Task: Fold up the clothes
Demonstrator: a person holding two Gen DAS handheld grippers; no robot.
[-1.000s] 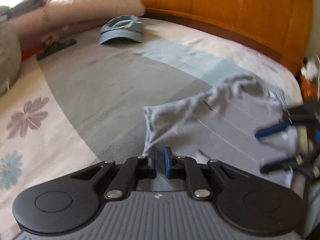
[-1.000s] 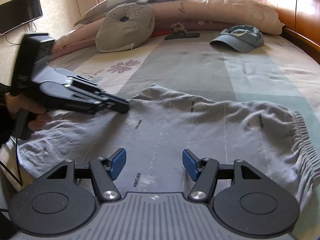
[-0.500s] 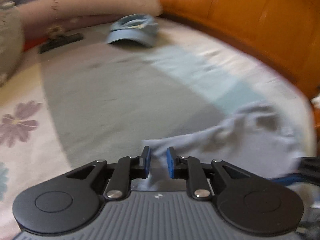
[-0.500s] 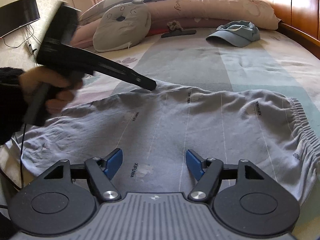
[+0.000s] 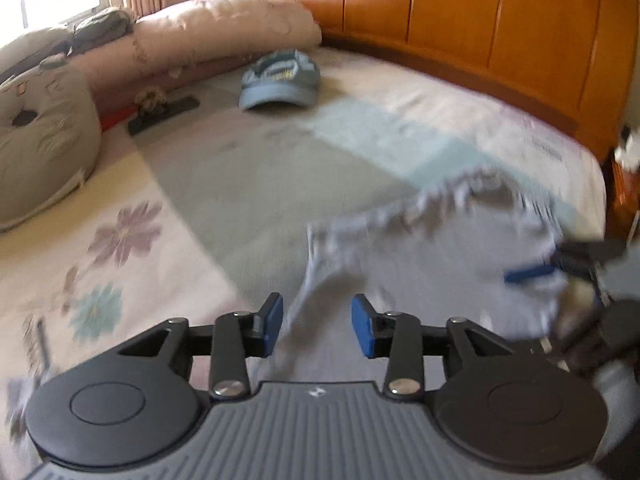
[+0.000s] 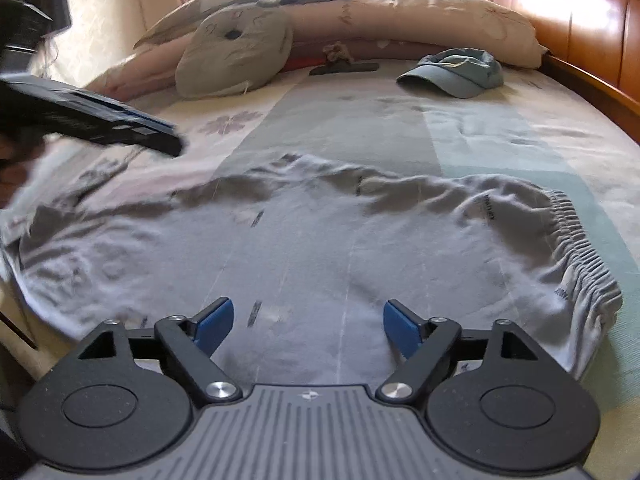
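Grey trousers [image 6: 320,248] lie spread across the bed, their elastic waistband [image 6: 576,248] at the right. In the left wrist view the trousers [image 5: 440,264] look blurred. My left gripper [image 5: 317,328] has its jaws opening, and its pads grip nothing. From the right wrist view the left gripper [image 6: 168,142] hangs above the trousers' far left edge, clear of the cloth, held by a hand at the frame edge. My right gripper [image 6: 308,326] is low over the near part of the trousers. Its jaws are opening wide and the cloth lies under them, unpinched. One blue finger of the right gripper [image 5: 532,272] shows at the right.
A blue cap [image 6: 456,72] lies near the pillows [image 6: 420,16]. A grey plush cushion [image 6: 236,56] and a small black object [image 6: 344,68] sit at the back. The wooden headboard [image 5: 480,32] runs along the right side. The flowered bedspread [image 5: 124,232] extends to the left.
My left gripper went from shut at the trousers' far edge to open, and rose away from the cloth. My right gripper's jaws spread wider, staying in place.
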